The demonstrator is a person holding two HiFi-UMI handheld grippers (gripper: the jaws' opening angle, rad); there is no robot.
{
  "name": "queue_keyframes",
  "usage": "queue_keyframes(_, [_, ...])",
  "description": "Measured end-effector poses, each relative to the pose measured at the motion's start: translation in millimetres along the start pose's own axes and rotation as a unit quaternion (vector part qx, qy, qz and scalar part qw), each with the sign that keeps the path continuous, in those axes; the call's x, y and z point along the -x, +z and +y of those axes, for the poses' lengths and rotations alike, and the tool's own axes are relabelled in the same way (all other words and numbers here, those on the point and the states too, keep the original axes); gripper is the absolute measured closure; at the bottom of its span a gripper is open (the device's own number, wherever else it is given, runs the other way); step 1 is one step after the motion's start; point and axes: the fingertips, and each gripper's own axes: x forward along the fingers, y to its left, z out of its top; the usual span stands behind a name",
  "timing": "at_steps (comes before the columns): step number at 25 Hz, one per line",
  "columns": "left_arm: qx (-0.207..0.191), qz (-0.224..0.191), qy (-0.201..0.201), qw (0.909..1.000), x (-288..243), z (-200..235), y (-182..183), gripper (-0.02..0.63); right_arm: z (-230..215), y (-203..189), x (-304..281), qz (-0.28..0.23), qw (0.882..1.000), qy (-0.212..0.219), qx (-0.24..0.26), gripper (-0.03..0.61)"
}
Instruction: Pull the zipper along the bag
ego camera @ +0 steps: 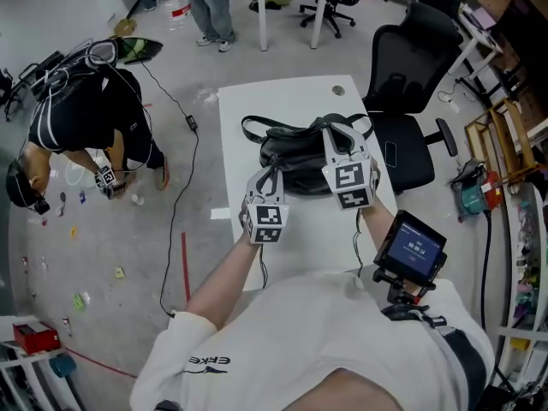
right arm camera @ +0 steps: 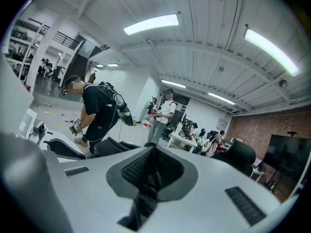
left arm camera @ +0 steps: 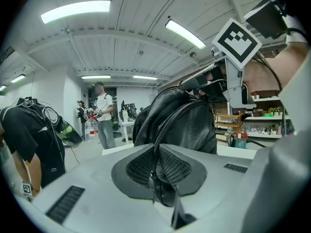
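A black leather bag [ego camera: 295,157] lies on the white table [ego camera: 257,101], with its strap trailing toward the far side. My left gripper [ego camera: 272,171] is at the bag's near left end. In the left gripper view, the left gripper [left arm camera: 158,178] is shut on the bag's edge beside the zipper track [left arm camera: 170,125], and the bag [left arm camera: 189,120] bulges up right in front. My right gripper [ego camera: 336,135] reaches over the top of the bag. In the right gripper view, the right gripper [right arm camera: 150,176] is almost shut on a small dark piece, seemingly the zipper pull. The bag [right arm camera: 104,147] shows low at the left.
A black office chair [ego camera: 402,67] stands against the table's right side. A person [ego camera: 86,118] crouches on the floor at the left among small scattered items and a cable. Another person [ego camera: 210,7] stands beyond the table. A small screen [ego camera: 411,248] is mounted near my right arm.
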Motion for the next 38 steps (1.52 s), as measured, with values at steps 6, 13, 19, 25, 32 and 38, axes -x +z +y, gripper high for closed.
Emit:
queue_keyframes(6, [-0.009,-0.004,-0.012,0.9999,-8.6,-10.4,4.1,0.603,2.1,3.2,0.1,0.003,1.0,0.003,0.009,0.558])
queue_keyframes(13, [-0.012,-0.009,-0.018,0.9997,-10.8,-16.8,8.9,0.603,12.8,11.8,-0.9,0.007,0.999,0.015,0.033,0.558])
queue_keyframes(19, [-0.01,-0.01,-0.017,0.9998,-9.6,-11.4,9.0,0.603,28.8,18.1,-6.8,0.01,0.998,0.027,0.061,0.558])
queue_keyframes(25, [-0.012,-0.014,-0.02,0.9996,-12.1,-4.7,7.4,0.603,45.6,25.4,-18.2,0.019,0.996,0.036,0.085,0.558])
queue_keyframes(32, [-0.013,-0.015,-0.028,0.9994,-18.8,9.2,2.3,0.603,65.7,29.5,-41.1,0.034,0.991,0.048,0.118,0.558])
queue_keyframes(38, [-0.015,-0.018,-0.035,0.9991,-28.5,21.8,-1.0,0.603,79.1,32.2,-64.8,0.052,0.986,0.057,0.149,0.558])
